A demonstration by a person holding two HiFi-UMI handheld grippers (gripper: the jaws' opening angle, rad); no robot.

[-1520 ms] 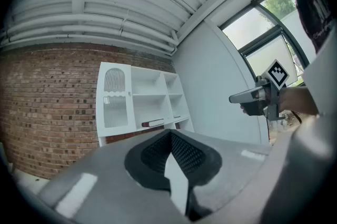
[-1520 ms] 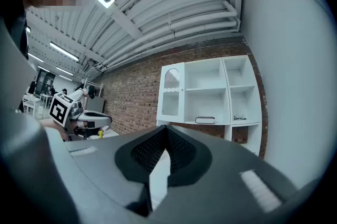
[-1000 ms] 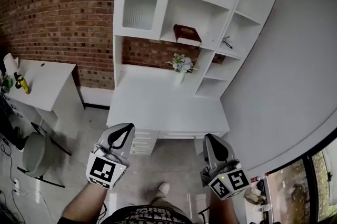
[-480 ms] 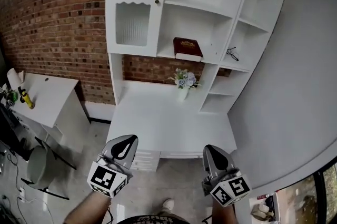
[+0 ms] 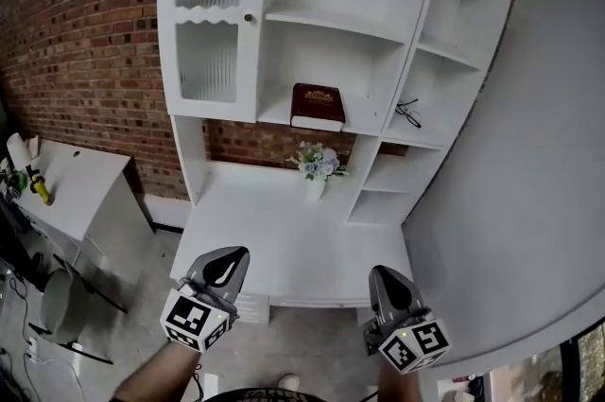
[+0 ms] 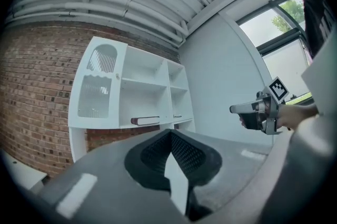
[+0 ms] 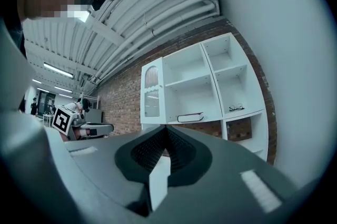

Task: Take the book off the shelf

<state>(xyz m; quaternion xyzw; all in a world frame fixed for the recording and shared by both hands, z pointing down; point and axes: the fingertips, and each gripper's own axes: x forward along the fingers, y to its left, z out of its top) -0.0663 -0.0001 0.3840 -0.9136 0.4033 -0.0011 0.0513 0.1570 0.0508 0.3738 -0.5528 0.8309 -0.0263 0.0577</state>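
A dark red book (image 5: 318,107) lies flat on the middle shelf of a white shelf unit (image 5: 284,15). It shows small in the left gripper view (image 6: 145,120) and in the right gripper view (image 7: 190,117). My left gripper (image 5: 230,256) is held low, in front of the desk's near edge, far below the book. Its jaws are shut with nothing between them (image 6: 171,132). My right gripper (image 5: 383,275) is level with it on the right, also shut and empty (image 7: 166,127). Both point toward the shelf unit.
A vase of flowers (image 5: 318,166) stands on the white desk top (image 5: 274,239) under the book. Glasses (image 5: 408,113) lie in the right-hand compartment. A glass cabinet door (image 5: 210,22) is left of the book. A side table (image 5: 71,192) and a chair (image 5: 57,307) stand at left.
The shelf unit has come closer and now fills more of the head view. Both grippers are nearer the desk's front edge and have stayed shut.
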